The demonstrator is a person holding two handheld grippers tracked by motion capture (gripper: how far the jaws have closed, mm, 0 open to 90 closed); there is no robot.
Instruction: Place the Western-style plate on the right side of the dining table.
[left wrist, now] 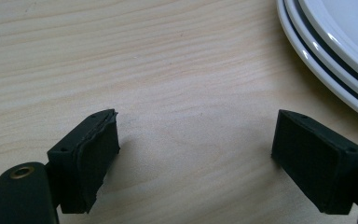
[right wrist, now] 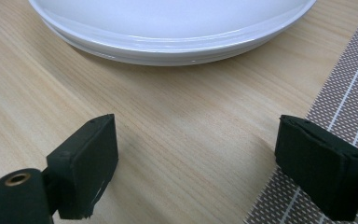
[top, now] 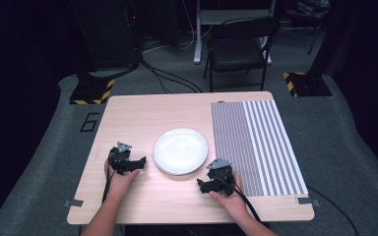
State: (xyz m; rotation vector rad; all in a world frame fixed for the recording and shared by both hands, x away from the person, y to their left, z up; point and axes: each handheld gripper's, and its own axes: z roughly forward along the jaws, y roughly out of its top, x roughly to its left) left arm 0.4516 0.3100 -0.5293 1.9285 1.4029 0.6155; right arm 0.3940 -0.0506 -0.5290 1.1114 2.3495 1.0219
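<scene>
White plates (top: 180, 150), stacked (at least 2 rims, seen in left gripper view), sit mid-tabletop (top: 142, 113), just left of striped placemat (top: 256, 145). Round stack, so no long axis to align with; approach angle free, rim is the only purchase.

Left hand-held gripper (top: 140, 162): on bare wood at approx 9 o'clock of stack, tips pointed twd rim. Jaws spread wide, nothing between pads. Left gripper view: stack rim (left wrist: 328, 51) at approx 1–2 o'clock of jaw gap, near but not touching; right pad (left wrist: 314, 163) closer to it than left pad (left wrist: 91, 161). Stack thus lies fwd and to the right of this tool.

Right hand-held gripper (top: 201, 185): at approx 4–5 o'clock of stack, on wood next to mat's left edge. Jaws wide apart, empty. Right gripper view: plate rim (right wrist: 168, 49) dead ahead at 12 o'clock, spanning the upper frame; strip of wood between pads and rim, no contact. Right pad (right wrist: 321, 165) overhangs placemat (right wrist: 340, 107) edge, left pad (right wrist: 86, 163) over wood.

Key relation, judged: stack sits between the two tools, near both; hard to call which is closer from high view. Right one squarely faces rim, so a straight push fwd would prob. meet it; left one would need a swing to its right first. Rim low to tabletop, so a jaw likely has to slide under the lip.
</scene>
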